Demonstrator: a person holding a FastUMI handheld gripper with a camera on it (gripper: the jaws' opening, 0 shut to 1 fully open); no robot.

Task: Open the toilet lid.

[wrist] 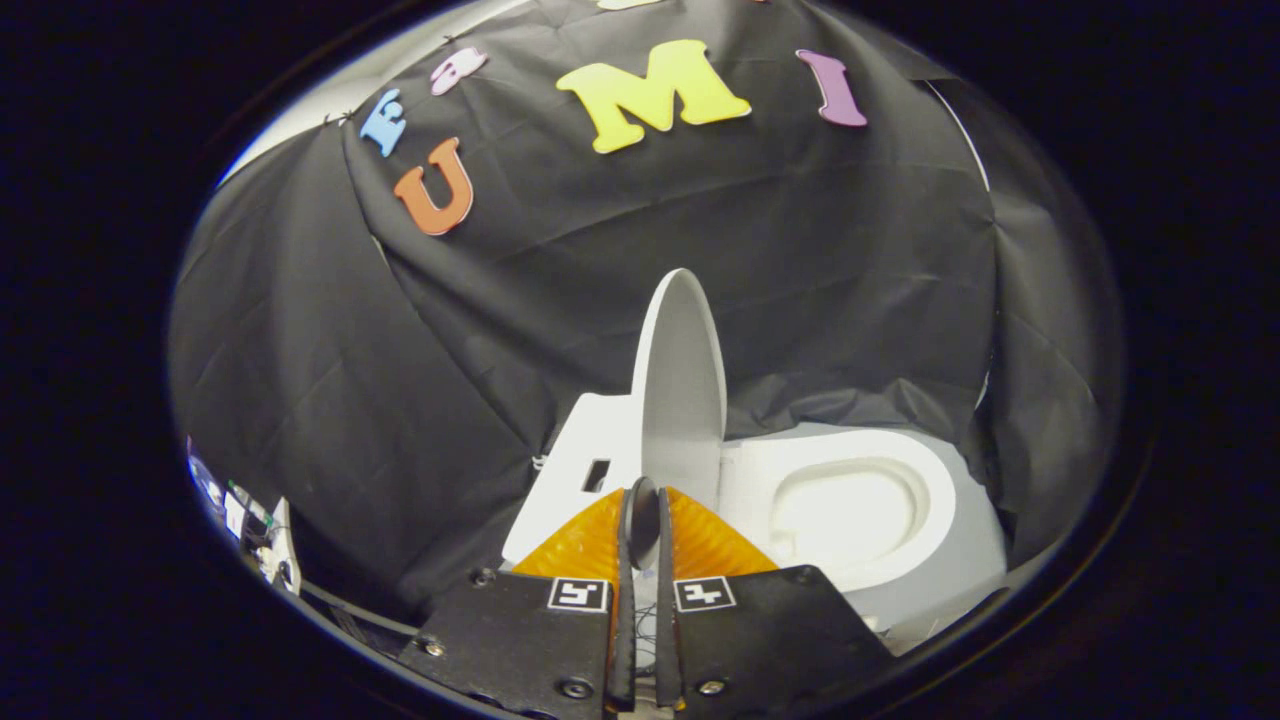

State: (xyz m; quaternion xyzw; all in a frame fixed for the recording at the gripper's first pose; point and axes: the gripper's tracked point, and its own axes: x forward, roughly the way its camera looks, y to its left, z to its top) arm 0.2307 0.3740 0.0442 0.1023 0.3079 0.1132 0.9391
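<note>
Just ahead of the fingertips of the hand-held gripper (641, 520), the white oval plastic toilet lid (683, 385) is seen standing nearly upright, edge-on to the camera, its long axis running up and away from the fingers. The fingers are drawn close together with only a narrow slit left between them; the lid's lower edge appears to sit at or just behind the tips, though whether it is actually pinched cannot be told, since the contact is hidden by the tips themselves. To the right of the raised lid, the white model toilet bowl (850, 505) with its oval seat opening is laid bare, so the lid is judged already swung well off the seat. The flat white tank block (580, 470), with a small dark slot, is seen to the left of the lid, close behind its hinge end. Black cloth backs the whole set. Any further travel is judged to run leftward, toward the tank, with the lid tipped past vertical until it can rest there.
</note>
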